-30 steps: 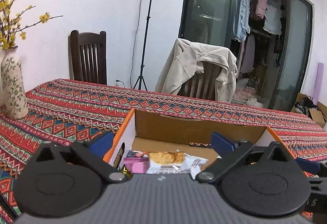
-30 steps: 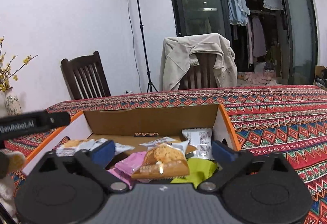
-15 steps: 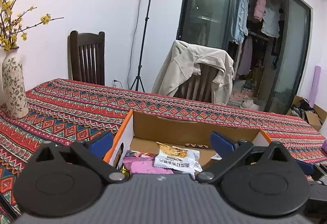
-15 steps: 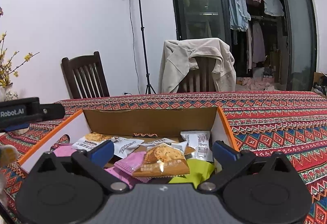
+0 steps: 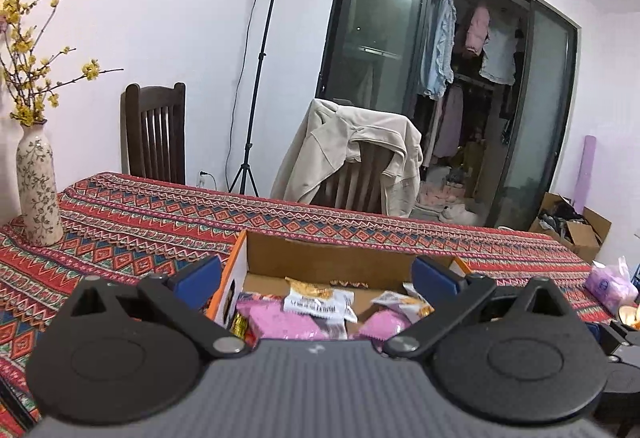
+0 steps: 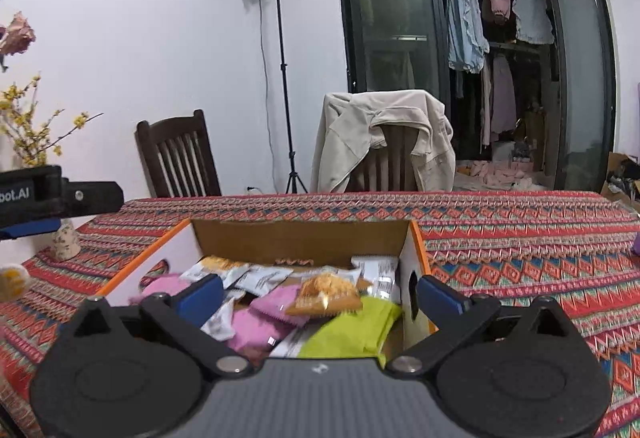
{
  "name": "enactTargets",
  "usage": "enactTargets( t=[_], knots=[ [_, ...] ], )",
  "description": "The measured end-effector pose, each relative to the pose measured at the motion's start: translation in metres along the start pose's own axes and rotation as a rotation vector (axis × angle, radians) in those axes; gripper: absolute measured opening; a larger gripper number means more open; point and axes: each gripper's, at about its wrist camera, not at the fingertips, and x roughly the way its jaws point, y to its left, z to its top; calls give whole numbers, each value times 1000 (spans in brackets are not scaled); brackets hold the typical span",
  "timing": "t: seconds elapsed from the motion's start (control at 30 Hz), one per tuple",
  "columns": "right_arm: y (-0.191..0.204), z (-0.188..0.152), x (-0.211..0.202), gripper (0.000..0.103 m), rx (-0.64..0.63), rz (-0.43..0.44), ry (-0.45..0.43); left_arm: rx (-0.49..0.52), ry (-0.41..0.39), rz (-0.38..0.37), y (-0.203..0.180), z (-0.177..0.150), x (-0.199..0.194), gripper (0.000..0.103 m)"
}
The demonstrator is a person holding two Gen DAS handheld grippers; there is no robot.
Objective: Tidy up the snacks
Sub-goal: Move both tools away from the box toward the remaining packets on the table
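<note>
A: Right gripper (image 6: pixel 318 288)?
B: Fingers spread wide, holding nothing. Between them: pink packet (image 6: pixel 276 304), green packet (image 6: pixel 352 330), biscuit pack (image 6: pixel 328 296) on top, all inside the cardboard box (image 6: pixel 300 240).
A: Left gripper (image 5: pixel 316 274)?
B: Also wide apart, nothing held, with a white snack pack (image 5: pixel 318 302) between its fingers. Both look parked above, probably for a pick or after a drop.
A: Beyond?
B: Tablecloth (image 6: pixel 500 238), vase (image 5: pixel 38 190) far left.

Black tool (image 5: pixel 316 278), blue fingertips (image 5: pixel 198 278)

Cardboard box (image 6: pixel 300 242) holding snack packets (image 6: pixel 326 296), jaws apart, possibly empty
</note>
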Motion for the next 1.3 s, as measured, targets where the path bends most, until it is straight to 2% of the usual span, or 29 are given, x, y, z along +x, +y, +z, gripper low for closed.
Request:
enactTargets(
  t=[0.33, 0.57, 0.73, 1.03, 1.2, 1.3],
  knots=[
    [5, -36, -46, 103, -8, 34, 58, 28, 34, -1, 15, -27, -47, 103],
    [16, -67, -56, 103, -23, 58, 133, 38, 90, 47, 33, -55, -66, 103],
    [26, -83, -67, 103, -42, 82, 156, 27, 132, 78, 48, -71, -73, 103],
    [45, -83, -64, 103, -73, 99, 183, 12, 152, 89, 59, -79, -77, 103],
    [64, -67, -43, 103, -82, 120, 190, -20, 147, 112, 73, -77, -75, 103],
    [76, -60, -21, 103, -62, 108, 229, -40, 149, 128, 85, -77, -72, 103]
  ],
)
